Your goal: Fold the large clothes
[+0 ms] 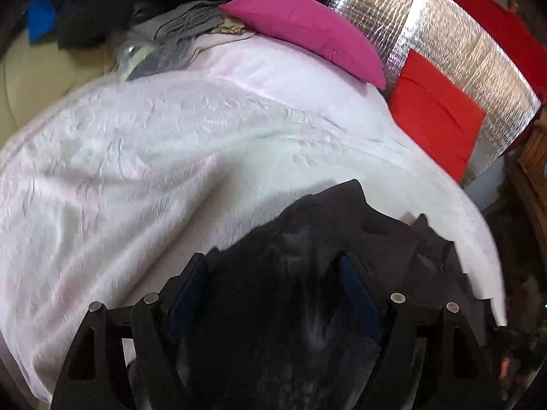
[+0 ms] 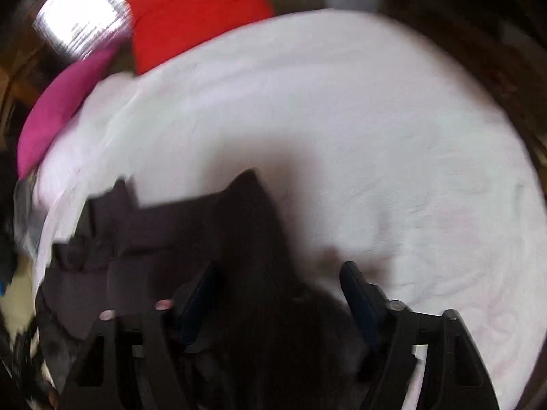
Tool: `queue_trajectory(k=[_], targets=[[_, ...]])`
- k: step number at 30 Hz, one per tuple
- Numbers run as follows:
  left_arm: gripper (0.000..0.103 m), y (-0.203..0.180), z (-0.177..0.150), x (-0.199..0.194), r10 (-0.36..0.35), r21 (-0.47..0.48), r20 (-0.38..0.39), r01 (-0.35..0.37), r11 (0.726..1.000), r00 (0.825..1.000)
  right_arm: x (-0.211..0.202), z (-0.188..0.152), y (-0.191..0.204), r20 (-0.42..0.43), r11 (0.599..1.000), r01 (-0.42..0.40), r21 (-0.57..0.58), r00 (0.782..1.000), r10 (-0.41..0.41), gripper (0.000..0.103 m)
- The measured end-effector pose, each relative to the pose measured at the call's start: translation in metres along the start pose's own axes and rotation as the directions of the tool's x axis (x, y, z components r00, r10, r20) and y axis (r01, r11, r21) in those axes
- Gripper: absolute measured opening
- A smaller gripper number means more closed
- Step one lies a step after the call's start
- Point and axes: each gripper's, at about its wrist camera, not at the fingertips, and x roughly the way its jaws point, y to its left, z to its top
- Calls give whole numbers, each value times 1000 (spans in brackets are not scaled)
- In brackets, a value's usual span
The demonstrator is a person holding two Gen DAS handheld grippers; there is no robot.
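Observation:
A dark, black-to-charcoal garment [image 1: 324, 225] lies crumpled on the white bed cover [image 1: 136, 153] near its front edge. My left gripper [image 1: 273, 273] points down over it. Its jaws stand wide apart, and the cloth fills the gap between the blue-padded fingers [image 1: 191, 280]. In the blurred right wrist view the same garment [image 2: 191, 225] spreads to the left. My right gripper [image 2: 277, 273] hangs over its right end with the jaws apart. Cloth lies against the left finger [image 2: 201, 283], and white bed cover [image 2: 342, 119] shows beside the right finger.
A magenta pillow [image 1: 307, 34] and a red cushion [image 1: 434, 116] lean at the head of the bed against a silver foil panel [image 1: 444, 34]. Grey folded clothes [image 1: 177, 27] sit at the far left corner. Dark clothes [image 1: 92, 10] and a blue item [image 1: 41, 13] lie beyond the bed.

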Motion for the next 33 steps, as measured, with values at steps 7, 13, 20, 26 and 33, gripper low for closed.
queue_trajectory(k=[7, 13, 20, 26, 33], targets=[[79, -7, -3, 3, 33, 16, 14, -33, 999, 999, -46, -7, 17, 236, 988, 140, -72, 964, -119, 21], [80, -5, -6, 6, 68, 49, -5, -68, 996, 998, -8, -21, -21, 201, 991, 103, 87, 972, -119, 25], [79, -10, -10, -27, 30, 138, 85, -42, 990, 996, -73, -61, -55, 316, 955, -181, 234, 943, 101, 74], [80, -34, -32, -64, -75, 310, 151, 25, 950, 986, -137, -125, -49, 449, 955, -250, 161, 880, 154, 73], [80, -31, -55, -36, 28, 364, 32, -38, 931, 999, -123, -171, -28, 350, 979, -158, 132, 931, 103, 59]])
